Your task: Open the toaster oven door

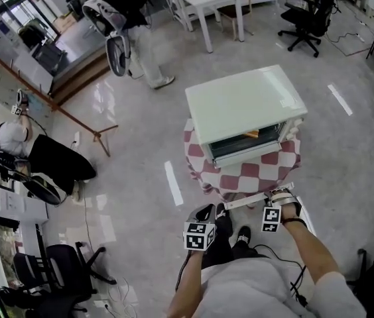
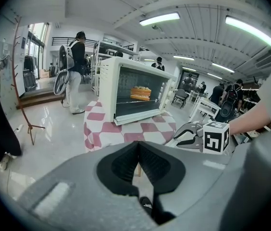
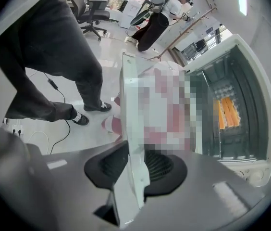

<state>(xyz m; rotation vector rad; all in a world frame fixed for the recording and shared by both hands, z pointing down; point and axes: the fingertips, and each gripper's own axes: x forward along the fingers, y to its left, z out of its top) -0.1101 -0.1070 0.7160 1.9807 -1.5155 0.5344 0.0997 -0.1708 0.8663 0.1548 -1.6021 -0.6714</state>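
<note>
The left gripper (image 1: 207,212) hangs off the counter's (image 1: 253,175) near edge with its jaws together and nothing between them. It is aimed toward the oven (image 1: 243,105), which sits on the checkered cloth with its mouth open. Orange food (image 1: 251,134) lies on the rack inside. The door (image 1: 260,198) is swung down and out toward the person. Its free edge runs between the jaws of the right gripper (image 1: 282,195), which stand parted, one pad close on each side.

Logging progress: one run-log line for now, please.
toaster oven door: open | right hand-held gripper: door edge between jaws | left hand-held gripper: shut, empty
</note>
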